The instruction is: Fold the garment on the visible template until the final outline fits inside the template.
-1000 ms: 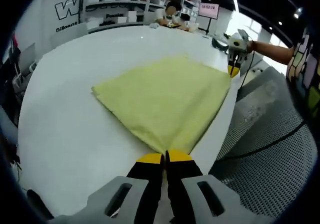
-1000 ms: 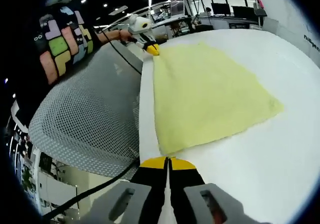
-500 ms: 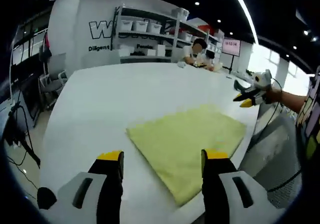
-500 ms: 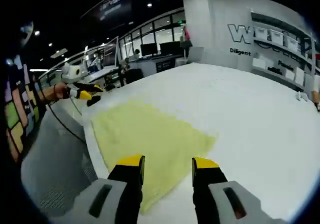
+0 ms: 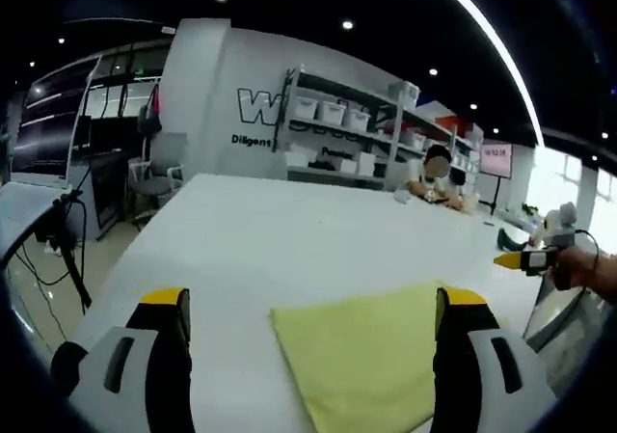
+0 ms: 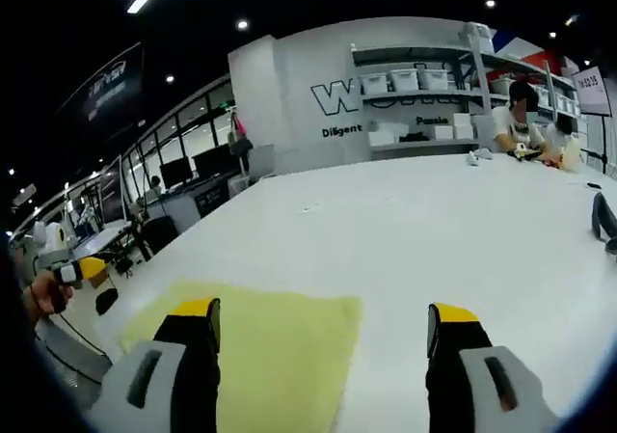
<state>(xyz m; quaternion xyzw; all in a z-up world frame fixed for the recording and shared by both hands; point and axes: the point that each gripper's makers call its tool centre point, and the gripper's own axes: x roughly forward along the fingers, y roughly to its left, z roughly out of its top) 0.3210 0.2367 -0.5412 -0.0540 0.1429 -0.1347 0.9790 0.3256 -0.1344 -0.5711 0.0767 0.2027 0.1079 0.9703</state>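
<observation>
**Both tongs spread above the folded cloth**

I see the yellow garment lying flat and folded on the white table, near its close edge. My left gripper has its jaws spread wide, holding nothing; my right gripper is likewise spread and free. Behind the table stand shelves with white bins against a lettered wall, and a seated person at the far end. Ceiling lights dot the dark ceiling.
</observation>
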